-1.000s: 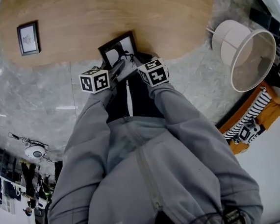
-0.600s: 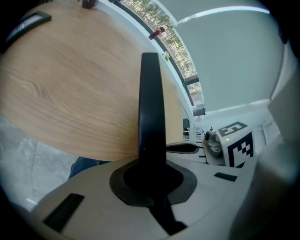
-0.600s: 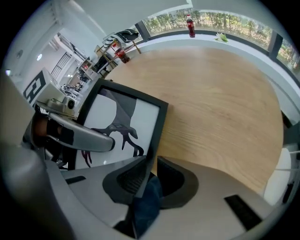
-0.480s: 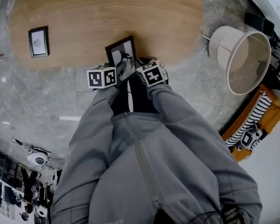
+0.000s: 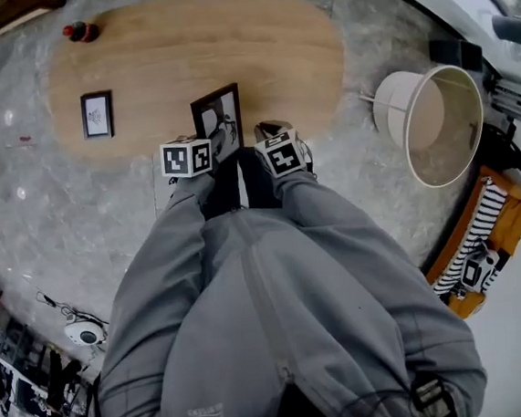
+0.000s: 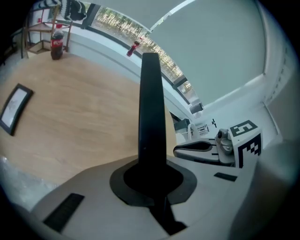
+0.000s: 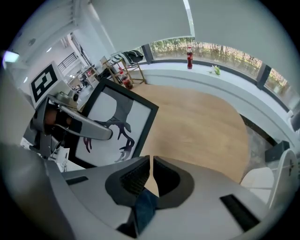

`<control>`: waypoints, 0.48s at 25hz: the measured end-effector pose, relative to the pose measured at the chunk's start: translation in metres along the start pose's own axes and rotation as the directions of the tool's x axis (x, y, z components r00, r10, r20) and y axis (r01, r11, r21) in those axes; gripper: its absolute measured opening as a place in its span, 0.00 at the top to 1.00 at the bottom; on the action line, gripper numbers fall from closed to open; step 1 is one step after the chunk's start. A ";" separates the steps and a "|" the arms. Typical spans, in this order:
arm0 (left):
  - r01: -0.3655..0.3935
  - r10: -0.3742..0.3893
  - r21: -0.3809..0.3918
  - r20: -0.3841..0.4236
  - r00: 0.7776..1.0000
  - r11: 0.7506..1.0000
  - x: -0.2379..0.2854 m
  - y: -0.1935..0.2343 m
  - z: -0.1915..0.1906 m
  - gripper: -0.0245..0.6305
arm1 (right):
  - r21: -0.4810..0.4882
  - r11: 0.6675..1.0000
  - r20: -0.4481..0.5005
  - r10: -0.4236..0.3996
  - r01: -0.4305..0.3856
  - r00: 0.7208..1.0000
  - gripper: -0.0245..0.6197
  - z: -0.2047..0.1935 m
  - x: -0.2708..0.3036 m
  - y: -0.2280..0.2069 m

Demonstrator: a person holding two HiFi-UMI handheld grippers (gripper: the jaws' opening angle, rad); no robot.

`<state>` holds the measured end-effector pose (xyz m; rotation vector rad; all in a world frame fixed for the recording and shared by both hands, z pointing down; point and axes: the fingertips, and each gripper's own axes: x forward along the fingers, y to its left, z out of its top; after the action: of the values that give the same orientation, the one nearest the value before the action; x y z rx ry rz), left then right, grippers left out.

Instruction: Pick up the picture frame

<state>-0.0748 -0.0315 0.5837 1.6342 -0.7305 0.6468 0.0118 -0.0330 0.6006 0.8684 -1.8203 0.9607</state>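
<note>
Seen from the head view, a person in a grey zipped jacket (image 5: 280, 320) reaches over a long oval table (image 5: 264, 56) of pale wood grain, which stands on a glossy grey marbled floor (image 5: 22, 208). The picture frame (image 5: 219, 113) is a thin black rectangle around a white print. It is raised above the table's near edge, and its long axis runs away from the person. The left gripper (image 5: 216, 149) is clamped on its lower edge.

The left gripper view shows the frame edge-on only, as a smooth dark slat that rises straight from the jaws, which are pressed against it. The right gripper view shows its face instead, with a dark antlered figure on white, tilted and turned toward that camera.

The right gripper (image 7: 151, 161) sits just beside the frame. Its ribbed black jaws are closing to a narrow slit, and nothing is between them.

The head view alone shows a smaller black frame (image 5: 98, 115) that lies flat further left on the table. A white drum lampshade (image 5: 431, 127) stands on the floor to the right.
</note>
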 end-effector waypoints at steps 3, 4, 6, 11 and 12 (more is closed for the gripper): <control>-0.027 0.026 0.048 0.033 0.999 0.998 -0.029 -0.018 0.022 0.93 | -0.039 0.999 0.040 -0.031 0.033 0.999 0.90 0.022 -0.036 -0.002; -0.033 0.031 0.062 0.042 0.999 0.998 -0.039 -0.022 0.028 0.93 | -0.049 0.998 0.046 -0.039 0.042 0.998 0.90 0.027 -0.047 -0.002; -0.037 0.032 0.085 0.054 0.998 0.996 -0.057 -0.030 0.037 0.93 | -0.073 0.996 0.054 -0.051 0.055 0.997 0.91 0.035 -0.067 -0.001; -0.064 0.049 0.136 0.105 0.993 0.989 -0.094 -0.049 0.065 0.93 | -0.166 0.981 0.077 -0.084 0.096 0.993 0.91 0.056 -0.108 -0.005; -0.070 0.054 0.141 0.115 0.992 0.988 -0.102 -0.053 0.069 0.93 | -0.168 0.980 0.087 -0.093 0.106 0.992 0.91 0.059 -0.118 -0.006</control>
<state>-0.0991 -0.0803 0.4616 1.7979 -0.8346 0.6706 0.0389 -0.0668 0.4761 0.8906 -1.8766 0.7037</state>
